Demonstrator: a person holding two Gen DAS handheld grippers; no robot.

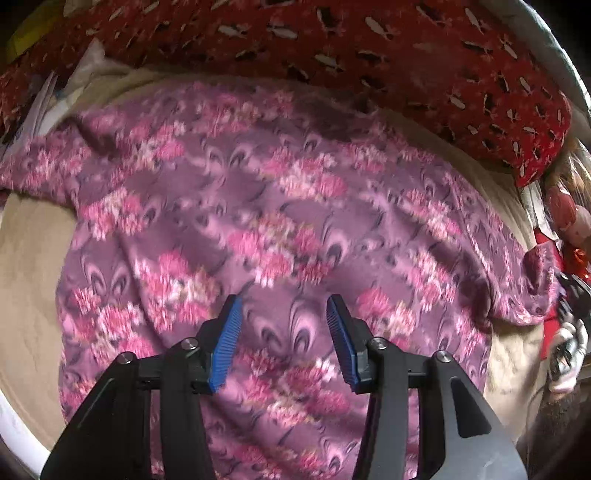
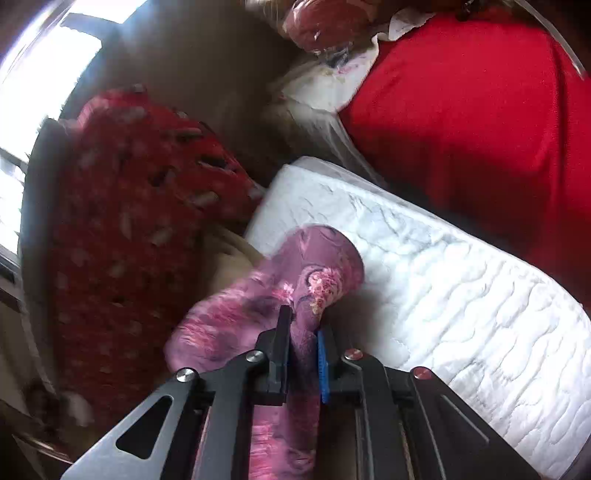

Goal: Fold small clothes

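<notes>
A purple garment with pink flowers (image 1: 266, 206) lies spread on a beige sheet (image 1: 29, 288). My left gripper (image 1: 284, 306) is open and empty, hovering over the garment's near part. My right gripper (image 2: 303, 325) is shut on a bunched edge of the same purple flowered garment (image 2: 317, 266) and holds it up off the bed. In the left wrist view the right gripper (image 1: 570, 295) shows at the far right, at the garment's lifted corner.
A red patterned cloth (image 1: 369, 48) lies along the far side of the bed; it also shows in the right wrist view (image 2: 129, 221). A white quilted mattress (image 2: 461, 266), a plain red cloth (image 2: 480, 110) and a plastic-wrapped item (image 2: 325, 22) lie to the right.
</notes>
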